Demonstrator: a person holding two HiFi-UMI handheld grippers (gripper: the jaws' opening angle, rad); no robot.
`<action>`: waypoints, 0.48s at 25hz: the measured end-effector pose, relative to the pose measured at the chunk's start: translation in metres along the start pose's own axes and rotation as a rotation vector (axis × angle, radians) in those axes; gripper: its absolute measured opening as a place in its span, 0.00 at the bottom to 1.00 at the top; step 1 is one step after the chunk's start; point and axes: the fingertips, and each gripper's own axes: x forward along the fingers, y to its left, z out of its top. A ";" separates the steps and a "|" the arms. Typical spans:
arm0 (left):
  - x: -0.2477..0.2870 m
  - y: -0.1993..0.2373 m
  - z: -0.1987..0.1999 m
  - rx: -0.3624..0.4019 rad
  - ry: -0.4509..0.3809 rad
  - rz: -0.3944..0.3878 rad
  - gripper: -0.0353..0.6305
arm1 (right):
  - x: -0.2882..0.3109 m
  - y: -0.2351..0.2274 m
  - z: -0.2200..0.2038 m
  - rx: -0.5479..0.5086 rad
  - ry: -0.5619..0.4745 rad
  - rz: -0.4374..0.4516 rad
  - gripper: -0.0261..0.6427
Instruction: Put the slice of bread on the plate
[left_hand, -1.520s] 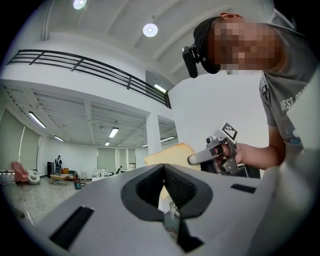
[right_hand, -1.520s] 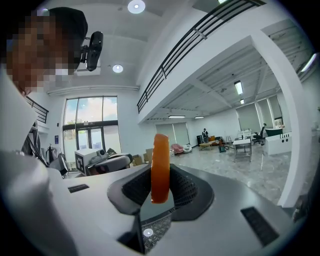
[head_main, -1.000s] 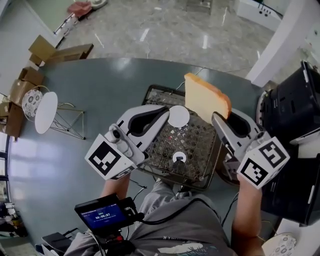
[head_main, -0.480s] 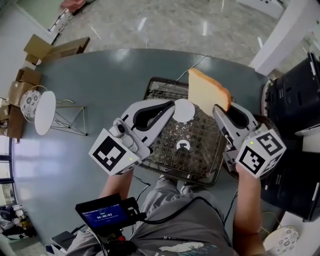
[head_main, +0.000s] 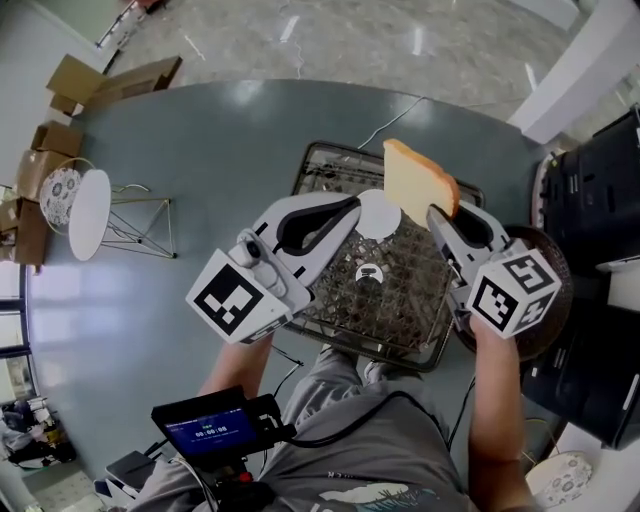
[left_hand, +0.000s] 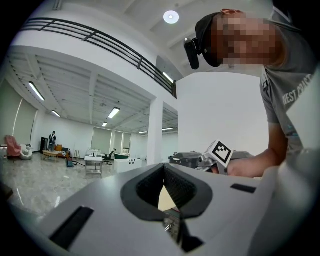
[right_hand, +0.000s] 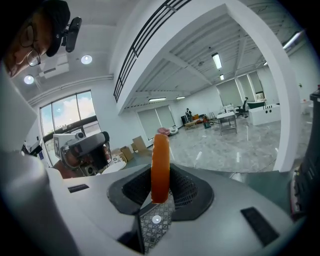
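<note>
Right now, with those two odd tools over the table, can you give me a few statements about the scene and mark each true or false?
1. The right gripper is clamped on the slice of bread. True.
2. The bread lies flat on the white plate. False: it is held on edge in the air, showing over the wire rack in the head view. The plate stands on edge in a wire stand at the table's left.
3. The left gripper also holds the bread. False: its jaws are together with nothing between them.
4. The wire rack sits on a grey-blue table. True.
</note>
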 end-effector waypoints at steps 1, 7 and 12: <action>0.000 0.002 -0.002 -0.004 0.005 0.001 0.06 | 0.004 -0.003 -0.003 0.002 0.009 -0.002 0.18; 0.002 0.014 -0.017 -0.030 0.028 0.008 0.06 | 0.028 -0.024 -0.023 0.009 0.057 -0.027 0.18; -0.001 0.024 -0.028 -0.049 0.046 0.015 0.06 | 0.047 -0.035 -0.039 0.022 0.086 -0.038 0.18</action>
